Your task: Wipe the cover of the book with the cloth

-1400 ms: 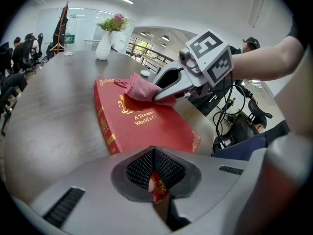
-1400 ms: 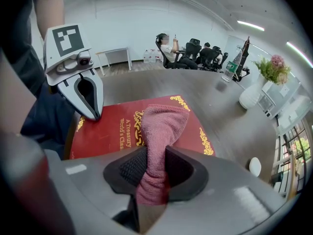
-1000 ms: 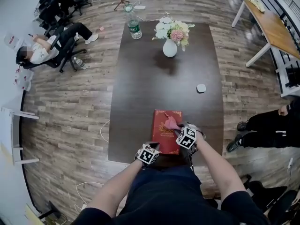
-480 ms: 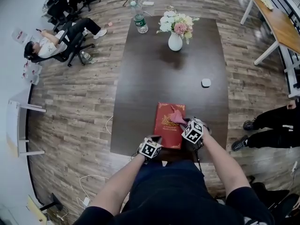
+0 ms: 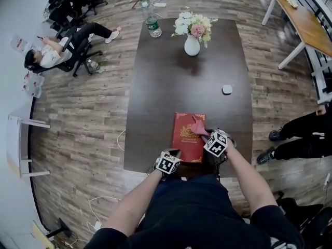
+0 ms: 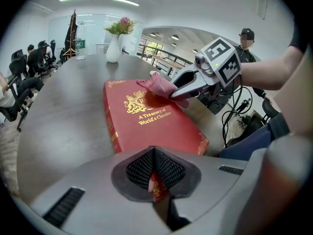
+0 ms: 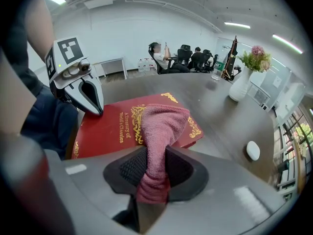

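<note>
A red book (image 5: pixel 188 138) with gold print lies flat near the front edge of the dark table (image 5: pixel 176 82). My right gripper (image 5: pixel 206 136) is shut on a pink cloth (image 5: pixel 199 126), whose free end rests on the cover's right part (image 7: pixel 164 116). My left gripper (image 5: pixel 175 153) is shut on the book's near left corner (image 6: pixel 152 182); the red and gold corner shows between its jaws. In the left gripper view the book (image 6: pixel 142 119) stretches ahead, with the right gripper (image 6: pixel 176 93) and cloth (image 6: pixel 159 84) on its far right.
A white vase of flowers (image 5: pixel 192 35) and a water bottle (image 5: pixel 151 25) stand at the table's far end. A small white object (image 5: pixel 226 89) lies right of centre. A person sits in a chair (image 5: pixel 52 56) at far left; another person's legs (image 5: pixel 301 136) are at right.
The right gripper and the cloth have slid slightly right and away along the cover. The left gripper stays at the book's near corner. The head view has shifted a little.
</note>
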### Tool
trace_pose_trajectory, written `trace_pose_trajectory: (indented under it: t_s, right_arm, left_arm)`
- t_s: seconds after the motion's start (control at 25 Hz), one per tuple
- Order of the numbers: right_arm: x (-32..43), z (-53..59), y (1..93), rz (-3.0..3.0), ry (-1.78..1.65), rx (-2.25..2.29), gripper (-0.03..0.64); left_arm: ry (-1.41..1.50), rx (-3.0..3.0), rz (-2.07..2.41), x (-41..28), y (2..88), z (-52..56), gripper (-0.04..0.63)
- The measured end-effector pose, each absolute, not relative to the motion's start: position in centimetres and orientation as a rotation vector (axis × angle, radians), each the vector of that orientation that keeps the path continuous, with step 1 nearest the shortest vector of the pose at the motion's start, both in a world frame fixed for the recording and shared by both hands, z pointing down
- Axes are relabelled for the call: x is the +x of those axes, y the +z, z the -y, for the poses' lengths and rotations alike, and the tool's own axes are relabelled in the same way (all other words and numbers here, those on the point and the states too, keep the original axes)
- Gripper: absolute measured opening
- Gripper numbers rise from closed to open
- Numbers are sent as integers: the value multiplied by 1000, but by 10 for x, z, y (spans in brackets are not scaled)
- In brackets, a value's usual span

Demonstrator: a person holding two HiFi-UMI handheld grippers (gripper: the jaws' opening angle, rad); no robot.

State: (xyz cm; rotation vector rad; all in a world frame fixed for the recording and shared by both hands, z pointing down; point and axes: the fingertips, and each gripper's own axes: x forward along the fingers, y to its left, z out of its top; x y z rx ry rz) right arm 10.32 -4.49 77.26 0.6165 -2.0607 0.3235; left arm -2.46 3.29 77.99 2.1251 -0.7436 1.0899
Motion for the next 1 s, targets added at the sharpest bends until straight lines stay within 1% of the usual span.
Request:
trace_pose_trajectory:
  t_s: [0.56, 0.72, 1.0]
  right_arm:
    - [123, 35, 770, 1982, 301, 609, 109]
    - [103, 38, 756, 2023, 254, 588, 108]
    - [43, 49, 746, 2087, 160, 473, 109]
  left_arm:
    - [1059, 2147, 786, -24, 780, -34, -5]
    - [1032, 2145, 802, -23, 778, -34, -5]
    - [1016, 2126, 841, -30, 776, -35, -5]
